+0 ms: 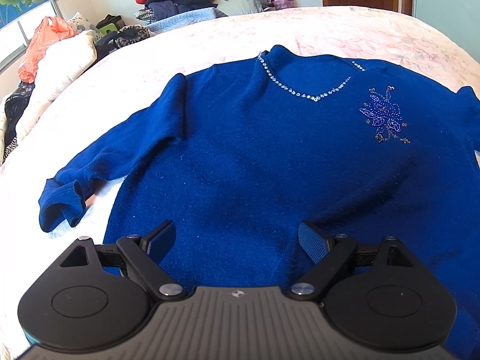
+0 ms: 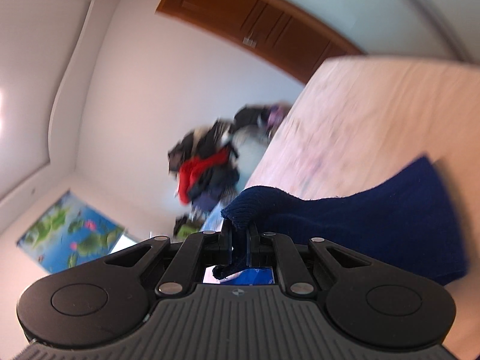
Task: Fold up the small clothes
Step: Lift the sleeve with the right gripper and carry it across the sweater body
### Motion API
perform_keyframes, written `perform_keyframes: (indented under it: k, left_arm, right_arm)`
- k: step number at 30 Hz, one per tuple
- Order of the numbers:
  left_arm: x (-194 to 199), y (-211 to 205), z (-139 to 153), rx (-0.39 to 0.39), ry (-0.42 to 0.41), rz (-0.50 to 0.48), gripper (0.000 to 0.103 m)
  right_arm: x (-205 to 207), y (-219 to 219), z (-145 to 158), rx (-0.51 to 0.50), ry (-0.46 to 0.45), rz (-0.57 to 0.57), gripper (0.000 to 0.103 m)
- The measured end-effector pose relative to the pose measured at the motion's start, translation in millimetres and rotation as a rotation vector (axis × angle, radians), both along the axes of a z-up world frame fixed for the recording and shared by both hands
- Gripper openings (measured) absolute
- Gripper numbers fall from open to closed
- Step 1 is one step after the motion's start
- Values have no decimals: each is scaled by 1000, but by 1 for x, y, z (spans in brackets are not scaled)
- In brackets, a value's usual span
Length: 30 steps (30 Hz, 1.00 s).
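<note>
In the left wrist view, a blue sweater (image 1: 255, 150) lies spread flat, front up, on the pale bedspread (image 1: 360, 30) and fills the middle of the frame, with a beaded neckline and a beaded flower (image 1: 385, 115) at right; the left gripper (image 1: 237, 240) sits over its lower part, jaws wide apart. In the right wrist view, the right gripper (image 2: 239, 238), low center, pinches a ribbed sweater cuff (image 2: 244, 210), and the sleeve trails right over the bedspread.

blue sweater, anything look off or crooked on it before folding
Mostly flat on the bed, but the blue sweater has one sleeve bunched, its cuff curled open. The right gripper is pinching ribbed fabric and lifting it; the left gripper is open above the hem.
</note>
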<state>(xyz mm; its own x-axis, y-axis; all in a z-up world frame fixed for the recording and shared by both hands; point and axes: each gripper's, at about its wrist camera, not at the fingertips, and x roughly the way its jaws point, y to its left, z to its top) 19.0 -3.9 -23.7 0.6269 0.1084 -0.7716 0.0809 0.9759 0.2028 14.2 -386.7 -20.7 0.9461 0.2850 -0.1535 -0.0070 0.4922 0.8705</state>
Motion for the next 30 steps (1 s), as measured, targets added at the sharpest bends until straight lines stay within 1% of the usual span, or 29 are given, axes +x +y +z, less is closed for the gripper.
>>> perform_keyframes:
  k: [4,9,16,23,30]
  left_arm:
    - [1,7,1,1,-5,18,89]
    - [3,15,1,-2,-3,35,89]
    - [5,23,0,-8,-2,46,89]
    - [6,29,-2,-13,3,57,89]
    - [9,39,0,4,-19,81,89]
  right_arm:
    - [25,40,-5,-19,27,89,12]
    - [29,78,-8,-32,55,168,12]
    - [48,109,0,-61,70,232,12]
    - [70,136,2,-63,80,298,12]
    - [98,180,3,-91,99,386,12]
